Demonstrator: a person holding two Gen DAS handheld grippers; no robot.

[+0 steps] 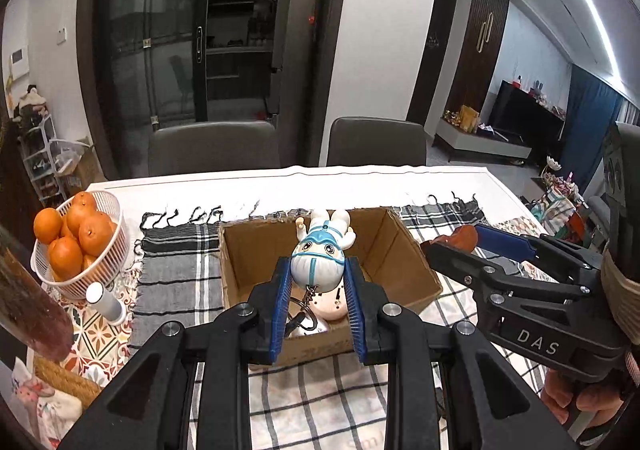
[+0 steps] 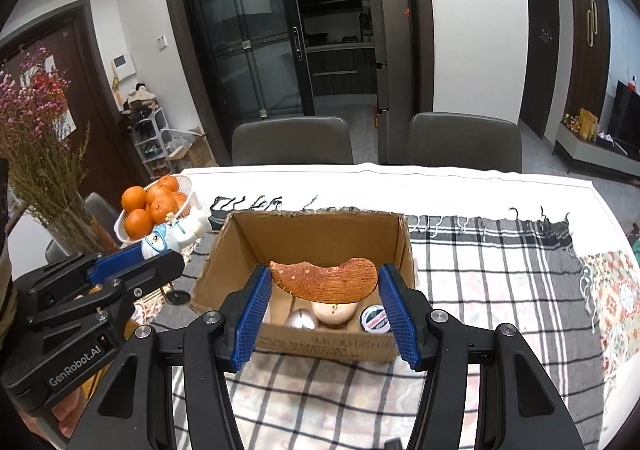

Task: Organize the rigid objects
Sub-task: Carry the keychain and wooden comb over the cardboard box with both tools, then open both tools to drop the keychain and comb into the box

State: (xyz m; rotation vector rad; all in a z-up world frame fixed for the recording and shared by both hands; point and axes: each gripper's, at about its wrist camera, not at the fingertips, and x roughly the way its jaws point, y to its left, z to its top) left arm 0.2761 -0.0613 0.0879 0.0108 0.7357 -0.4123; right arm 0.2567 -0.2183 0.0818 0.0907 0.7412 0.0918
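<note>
The left gripper (image 1: 317,292) is clenching a rabbit figurine keychain (image 1: 319,256), and the right gripper (image 2: 325,306) is grasping a wooden comb (image 2: 325,280), both hovering over the cardboard box (image 2: 320,234), likely for dropping in.

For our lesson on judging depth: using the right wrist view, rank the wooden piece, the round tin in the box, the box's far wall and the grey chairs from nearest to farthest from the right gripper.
1. wooden piece, held in the right gripper.
2. round tin, below it on the box floor, right side.
3. box's far wall, behind.
4. grey chairs, beyond the table.
</note>
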